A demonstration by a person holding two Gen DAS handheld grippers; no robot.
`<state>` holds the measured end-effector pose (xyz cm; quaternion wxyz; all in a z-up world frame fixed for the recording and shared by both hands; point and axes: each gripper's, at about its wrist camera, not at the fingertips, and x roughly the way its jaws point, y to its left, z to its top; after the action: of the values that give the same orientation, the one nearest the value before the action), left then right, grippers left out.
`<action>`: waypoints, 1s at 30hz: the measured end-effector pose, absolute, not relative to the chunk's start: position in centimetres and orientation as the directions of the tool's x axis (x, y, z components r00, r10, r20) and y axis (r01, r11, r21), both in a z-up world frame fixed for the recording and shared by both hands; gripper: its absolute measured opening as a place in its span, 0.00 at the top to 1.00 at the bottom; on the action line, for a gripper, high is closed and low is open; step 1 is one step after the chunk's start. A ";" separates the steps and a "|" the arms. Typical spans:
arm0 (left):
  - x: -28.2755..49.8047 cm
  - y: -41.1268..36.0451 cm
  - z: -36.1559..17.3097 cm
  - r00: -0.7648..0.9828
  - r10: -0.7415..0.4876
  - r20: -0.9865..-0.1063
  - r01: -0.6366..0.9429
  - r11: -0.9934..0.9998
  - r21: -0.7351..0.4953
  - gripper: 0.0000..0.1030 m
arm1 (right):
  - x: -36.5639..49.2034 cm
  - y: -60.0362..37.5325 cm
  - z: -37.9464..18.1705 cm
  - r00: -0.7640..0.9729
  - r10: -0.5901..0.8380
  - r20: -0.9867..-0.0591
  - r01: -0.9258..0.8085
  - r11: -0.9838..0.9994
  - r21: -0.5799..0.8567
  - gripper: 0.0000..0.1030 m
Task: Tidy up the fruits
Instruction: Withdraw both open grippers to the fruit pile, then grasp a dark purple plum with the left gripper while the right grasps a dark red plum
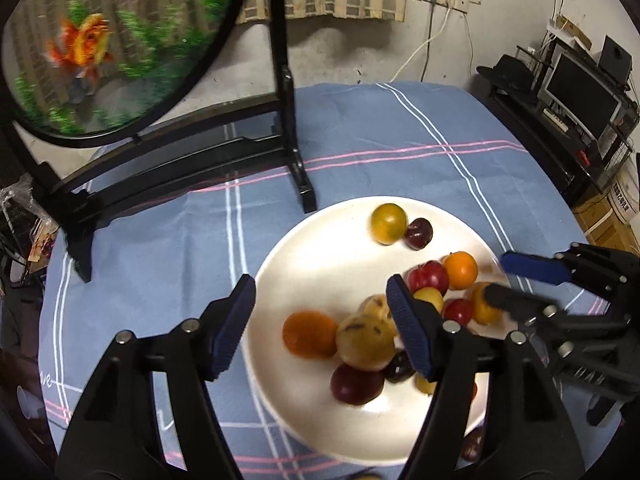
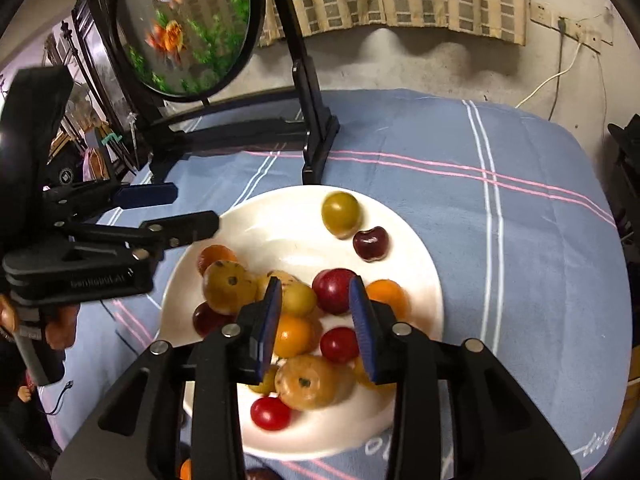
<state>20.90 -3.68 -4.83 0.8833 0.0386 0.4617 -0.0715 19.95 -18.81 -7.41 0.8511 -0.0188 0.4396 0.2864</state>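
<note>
A white plate holds several small fruits: a yellow-green one, a dark cherry, oranges, red plums and tan speckled fruits. My left gripper is open and empty over the plate's left half. The right gripper comes in from the right, open, over the plate's right edge. In the right wrist view the plate lies below my open right gripper, which hovers above a red plum and an orange. The left gripper is at the plate's left rim.
A round fish tank on a black stand sits at the back left of the blue striped tablecloth. A monitor and shelf stand off to the right. A dark fruit lies on the cloth by the plate's near edge.
</note>
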 end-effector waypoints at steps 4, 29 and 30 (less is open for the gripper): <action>18.0 -2.5 -3.2 0.583 -0.090 -0.807 0.164 0.986 0.009 0.33 | 17.0 -20.2 -6.0 0.450 0.470 -0.759 -0.508 0.834 0.216 0.65; 0.3 -5.9 -13.1 0.400 -0.174 -0.900 0.326 0.944 -0.038 0.25 | 1.5 -22.8 -12.1 0.308 0.421 -0.853 -0.499 0.835 0.232 0.65; 0.6 -6.0 -13.4 0.397 -0.169 -0.902 0.323 0.946 -0.035 0.25 | 1.6 -22.7 -12.3 0.307 0.416 -0.856 -0.502 0.835 0.226 0.65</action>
<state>0.64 -6.03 -13.39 0.8326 0.0728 0.5289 -0.1478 1.56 -22.73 -12.25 0.8072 -0.0416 0.5157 0.2842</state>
